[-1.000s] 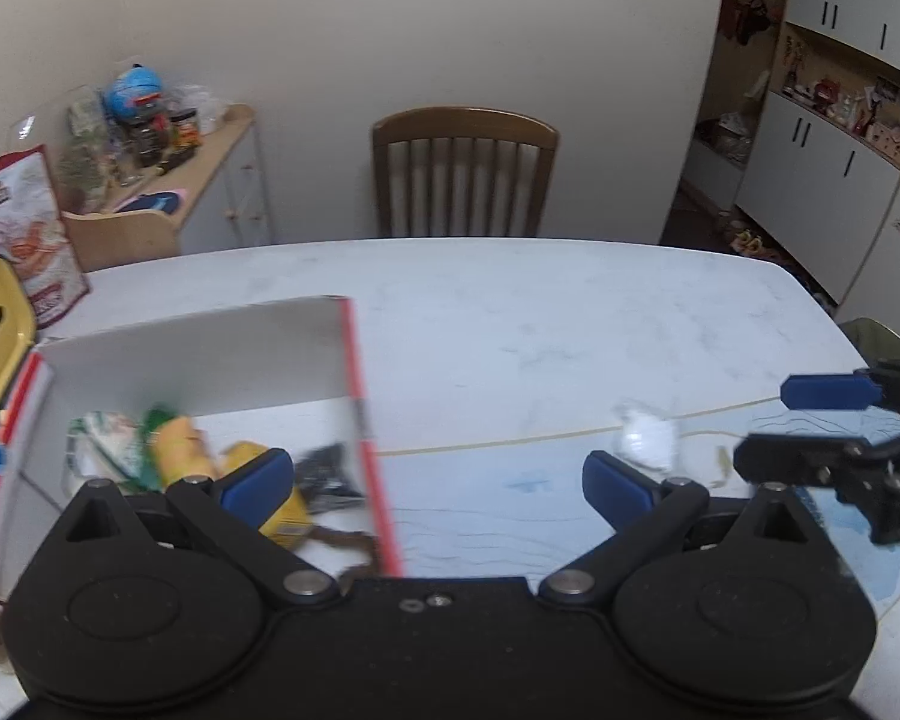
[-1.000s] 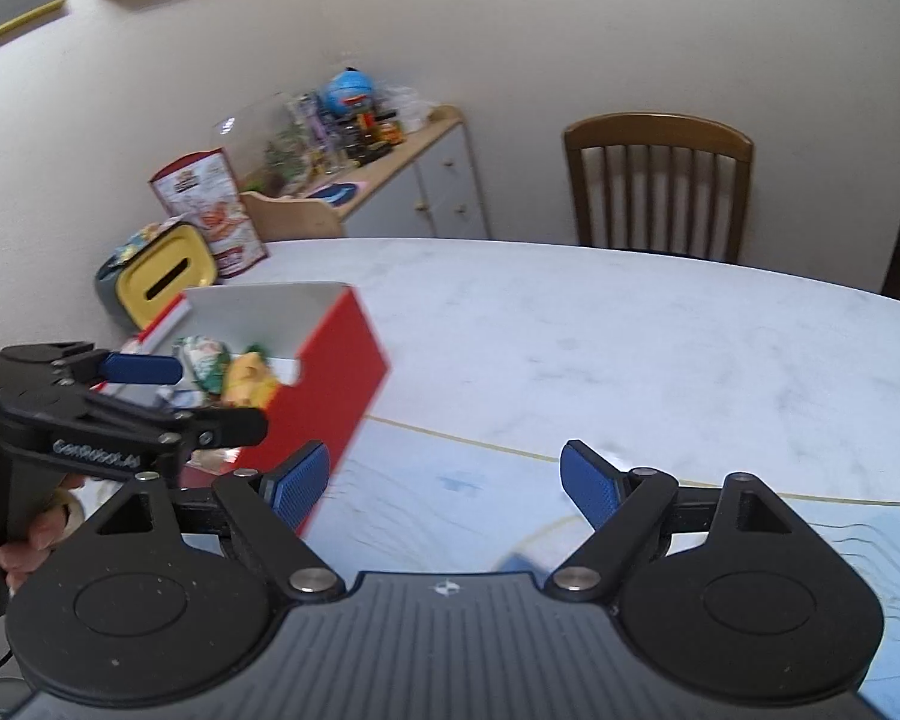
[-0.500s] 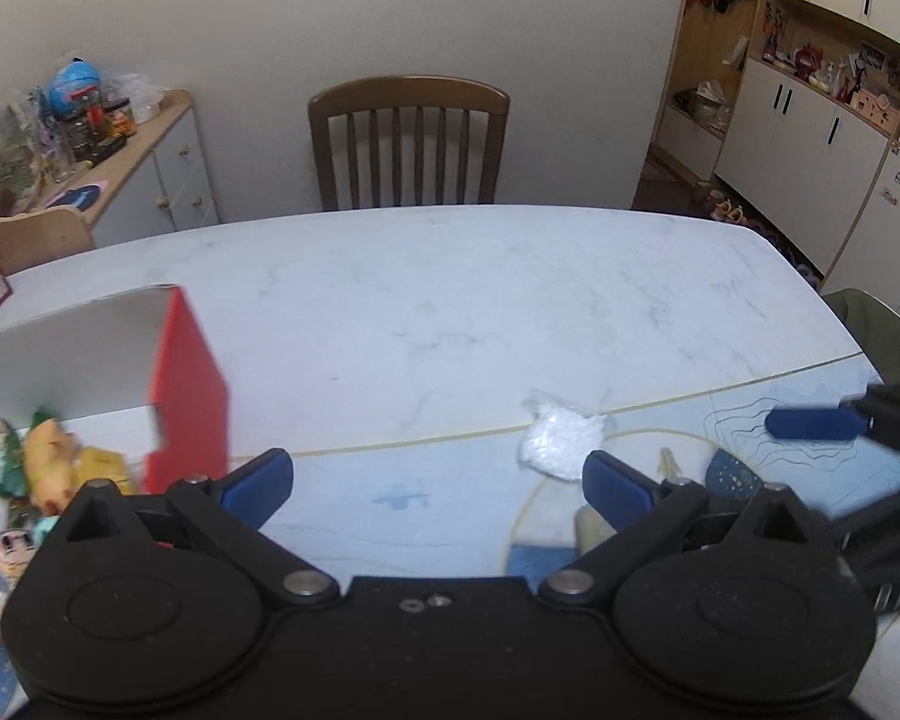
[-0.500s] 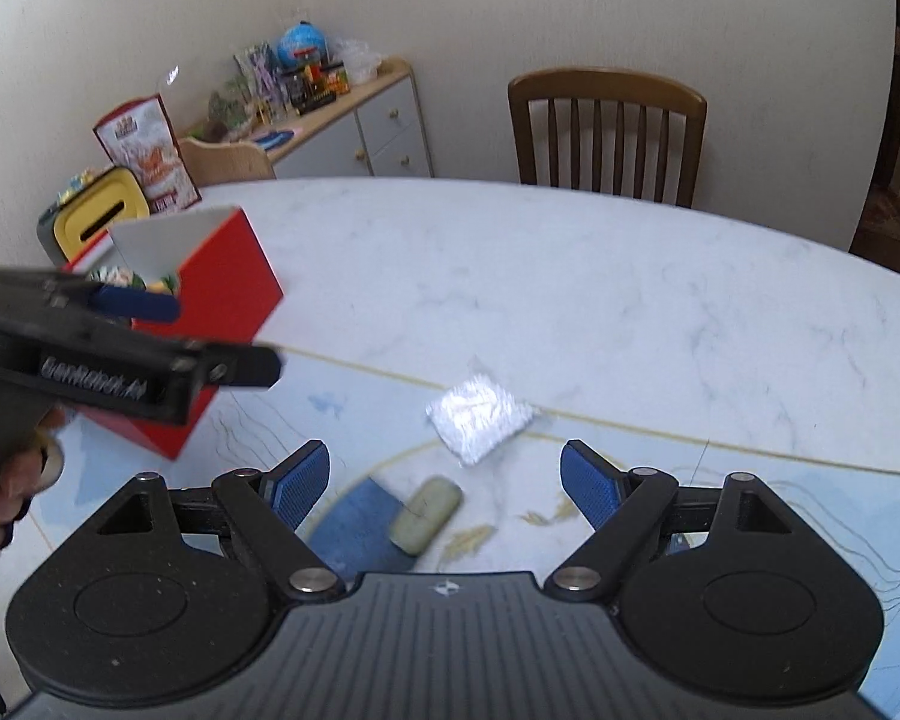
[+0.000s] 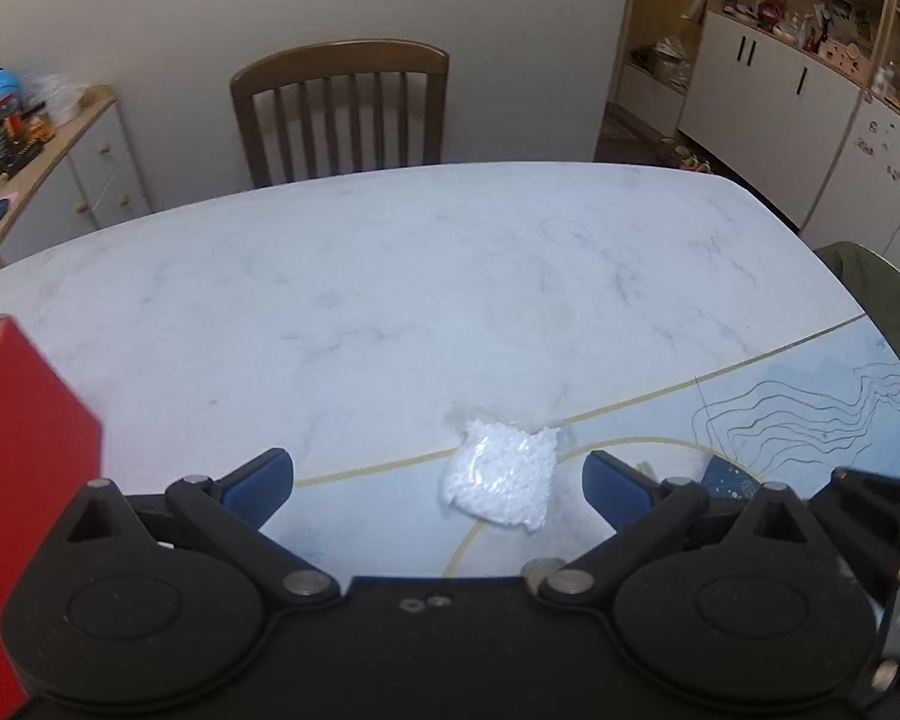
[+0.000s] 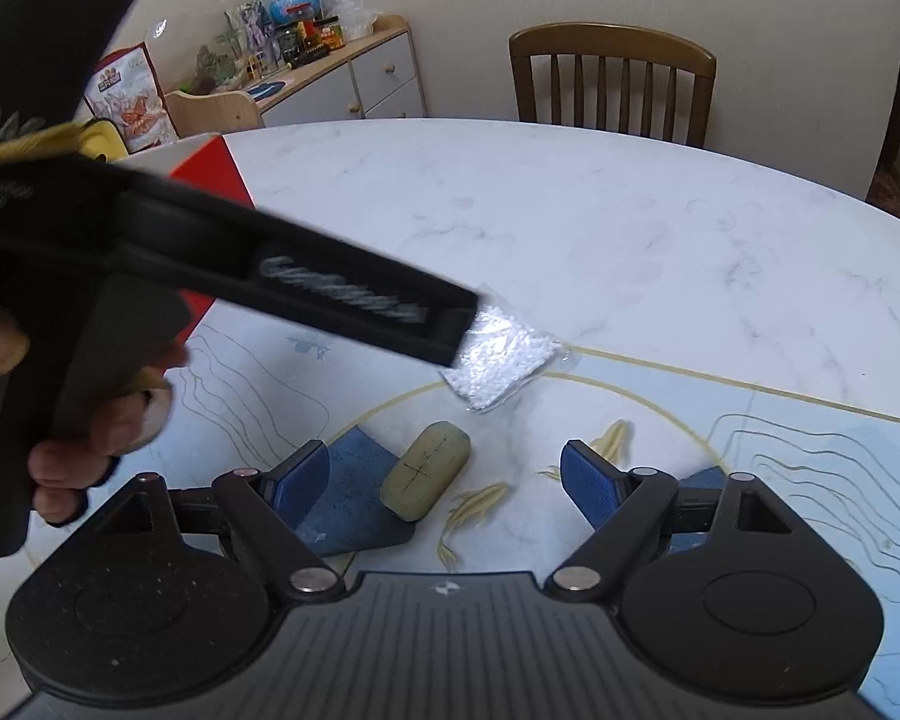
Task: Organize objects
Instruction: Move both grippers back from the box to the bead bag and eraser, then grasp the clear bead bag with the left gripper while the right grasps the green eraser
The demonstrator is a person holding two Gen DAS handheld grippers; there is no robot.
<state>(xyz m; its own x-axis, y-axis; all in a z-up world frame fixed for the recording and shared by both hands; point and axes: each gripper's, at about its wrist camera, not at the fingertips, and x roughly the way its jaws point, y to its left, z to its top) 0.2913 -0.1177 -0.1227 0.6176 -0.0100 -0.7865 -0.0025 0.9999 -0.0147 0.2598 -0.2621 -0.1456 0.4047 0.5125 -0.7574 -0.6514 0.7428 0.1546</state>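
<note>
Counter of white marble carries a red box at 9 o'clock. Left gripper hovers above a clear bag of white beads, fingers spread and empty. Right gripper likewise has its fingers released; a tan oblong block lies between them, at 6 o'clock from the bag.

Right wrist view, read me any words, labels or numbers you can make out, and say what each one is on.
Left tongs: pale lettering along the black arm, motion-blurred, unreadable.
Black strap: partial letters, roughly "DA", cut off.
Snack bag: printed packaging, too small to read.
Red box: no text visible.
</note>
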